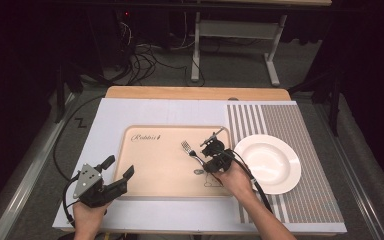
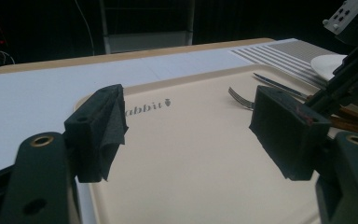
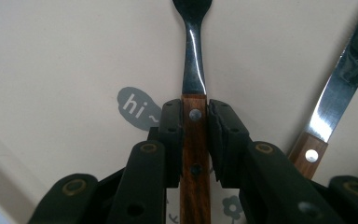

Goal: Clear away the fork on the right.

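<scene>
- Broadly, the desk (image 1: pixel 130 112) carries a white sheet with a striped mat on its right part, and everything I work with lies on those.
- Next in size, the beige tray (image 1: pixel 150 170) sits in the middle of the sheet, and the white plate (image 1: pixel 270 165) rests on the striped mat just beside the tray's right edge.
- My left hand-held gripper (image 1: pixel 119 167) waits at the tray's near left corner with its jaws wide apart and nothing between them; from its own view they frame bare tray.
- My right hand-held gripper (image 1: pixel 207 150) is over the right part of the tray, its jaws narrow and pressed on the wooden handle of the fork (image 3: pixel 195 93).
- That fork points away from me, tines toward the tray's middle; its head looks low over the tray, though I cannot tell whether it touches.
- Smallest, a knife (image 3: pixel 340 88) with a matching wooden handle lies on the tray just beside the fork, on the plate side.
- Risk one: the pads hold a slim, smooth handle near its metal end, so a quick swing could let the fork pivot or slide out.
- Risk two: the knife lies so close that my outer jaw might nudge it as I lift.
- Risk three: carried toward the plate, dangling tines could clip its rim.
</scene>
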Available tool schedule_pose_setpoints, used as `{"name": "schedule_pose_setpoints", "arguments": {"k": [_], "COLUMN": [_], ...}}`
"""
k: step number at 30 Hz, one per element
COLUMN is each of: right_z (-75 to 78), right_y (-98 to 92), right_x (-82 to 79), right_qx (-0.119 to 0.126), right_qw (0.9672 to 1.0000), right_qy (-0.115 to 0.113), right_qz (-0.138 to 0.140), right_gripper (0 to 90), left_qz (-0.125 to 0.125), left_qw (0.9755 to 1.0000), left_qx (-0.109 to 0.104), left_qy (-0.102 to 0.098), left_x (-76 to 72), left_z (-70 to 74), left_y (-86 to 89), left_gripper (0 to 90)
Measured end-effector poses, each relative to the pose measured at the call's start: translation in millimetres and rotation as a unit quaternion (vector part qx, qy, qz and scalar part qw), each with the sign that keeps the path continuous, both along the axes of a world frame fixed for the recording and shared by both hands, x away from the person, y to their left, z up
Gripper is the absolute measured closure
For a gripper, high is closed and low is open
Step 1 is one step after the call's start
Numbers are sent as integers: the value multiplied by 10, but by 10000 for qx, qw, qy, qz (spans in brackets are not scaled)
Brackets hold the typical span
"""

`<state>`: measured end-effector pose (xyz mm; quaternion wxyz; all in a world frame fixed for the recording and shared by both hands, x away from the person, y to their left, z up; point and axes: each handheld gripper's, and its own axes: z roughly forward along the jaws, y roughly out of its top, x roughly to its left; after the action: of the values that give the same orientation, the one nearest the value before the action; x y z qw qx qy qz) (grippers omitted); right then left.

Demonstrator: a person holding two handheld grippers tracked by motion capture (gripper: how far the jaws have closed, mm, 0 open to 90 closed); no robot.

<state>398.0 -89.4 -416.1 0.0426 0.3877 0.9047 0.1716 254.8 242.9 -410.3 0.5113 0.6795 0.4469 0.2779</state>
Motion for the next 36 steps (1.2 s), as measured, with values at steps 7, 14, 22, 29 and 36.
{"name": "schedule_pose_setpoints", "arguments": {"k": [7, 14, 22, 29, 36], "right_z": [66, 128, 64, -36, -47], "right_y": [-25, -18, 52, 57, 28], "right_x": [-21, -85, -133, -97, -48], "right_qx": [66, 169, 225, 185, 199], "right_qw": [9997, 9985, 9983, 9985, 9985], "right_qy": [-222, -446, -338, -318, -368], "right_qz": [17, 259, 422, 416, 360], "right_gripper": [705, 866, 900, 900, 900], "left_qz": [5, 4, 8, 11, 9], "left_qw": [10000, 10000, 10000, 10000, 10000], "left_qx": [3, 7, 6, 14, 14], "left_qy": [5, 4, 2, 5, 6], "left_x": [0, 0, -1, 0, 1], "left_z": [-1, -1, 0, 0, 0], "left_y": [1, -1, 0, 3, 2], "left_gripper": [276, 276, 276, 276, 276]}}
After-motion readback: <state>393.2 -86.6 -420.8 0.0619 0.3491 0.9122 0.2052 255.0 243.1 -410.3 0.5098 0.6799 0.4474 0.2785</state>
